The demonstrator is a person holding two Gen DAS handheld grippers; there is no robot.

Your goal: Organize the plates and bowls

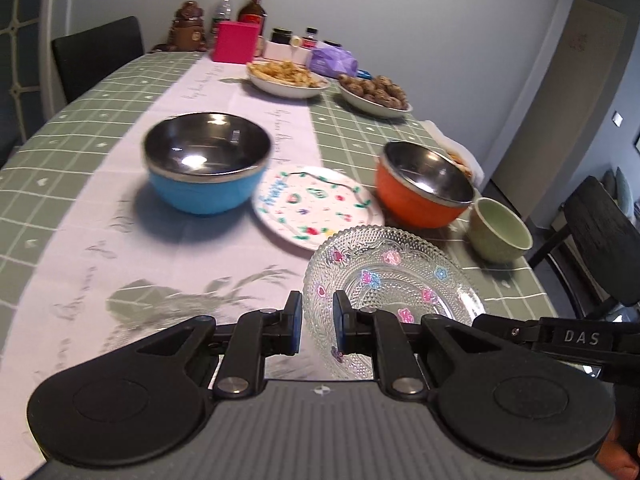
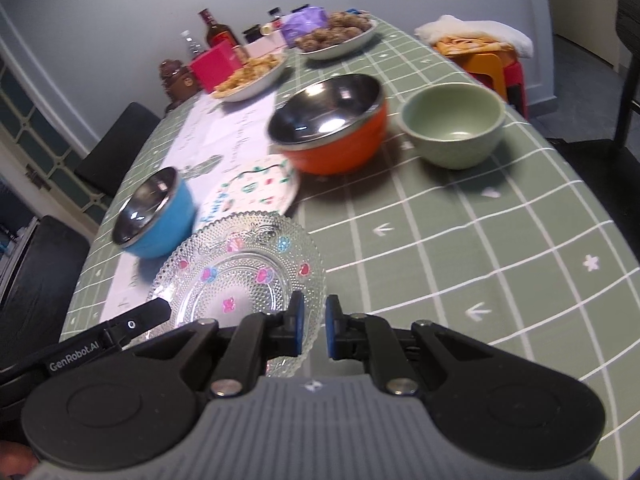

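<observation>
A clear glass plate (image 1: 394, 276) with pink and blue flowers is tilted above the table. My left gripper (image 1: 317, 322) is shut on its left rim. My right gripper (image 2: 313, 327) is shut on its right rim; the plate shows in the right wrist view (image 2: 240, 268). Behind it lie a white paper plate (image 1: 316, 206) with fruit prints, a blue bowl (image 1: 204, 164), an orange bowl (image 1: 424, 184) and a green bowl (image 1: 498, 230). The right wrist view shows the paper plate (image 2: 260, 188), blue bowl (image 2: 156, 216), orange bowl (image 2: 332, 128) and green bowl (image 2: 454, 124).
Two dishes of food (image 1: 286, 76) (image 1: 374, 92) stand farther back, with a pink box (image 1: 234, 42), bottles and jars behind. Black chairs (image 1: 604, 240) (image 2: 116, 148) flank the table. Stools holding snacks (image 2: 480, 52) stand beyond the right edge.
</observation>
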